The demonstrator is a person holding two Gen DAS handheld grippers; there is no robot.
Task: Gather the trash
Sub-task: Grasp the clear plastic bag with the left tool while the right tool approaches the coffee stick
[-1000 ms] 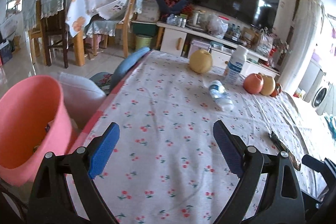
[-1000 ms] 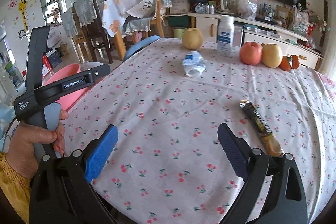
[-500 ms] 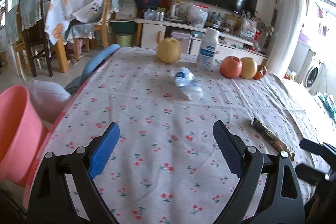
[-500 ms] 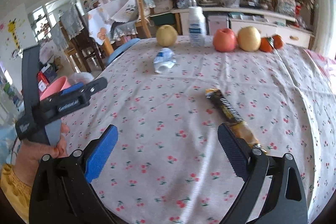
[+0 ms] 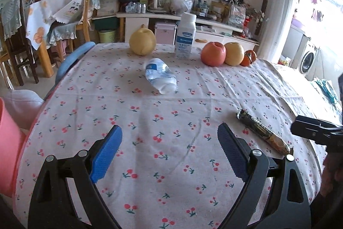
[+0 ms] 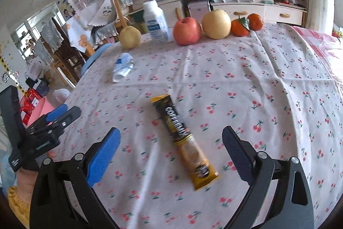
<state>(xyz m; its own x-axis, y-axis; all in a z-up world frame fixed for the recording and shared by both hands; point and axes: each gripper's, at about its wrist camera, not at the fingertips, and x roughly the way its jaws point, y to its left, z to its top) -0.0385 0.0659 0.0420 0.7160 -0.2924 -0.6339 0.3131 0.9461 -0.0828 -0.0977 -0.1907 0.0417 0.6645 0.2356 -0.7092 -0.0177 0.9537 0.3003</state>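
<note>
Right wrist: black-and-gold coffee sachet (image 6: 184, 142), flat on tablecloth (image 6: 257, 83).

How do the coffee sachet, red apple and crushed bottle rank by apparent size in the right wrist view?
1. coffee sachet, though nearest the camera
2. red apple
3. crushed bottle, close to the apple

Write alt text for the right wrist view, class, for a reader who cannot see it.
An open right gripper hovers over a coffee sachet lying on a cherry-print tablecloth. Farther back lie a crushed bottle, a white bottle, an apple, pears and oranges. The left gripper shows at the left edge.
</note>
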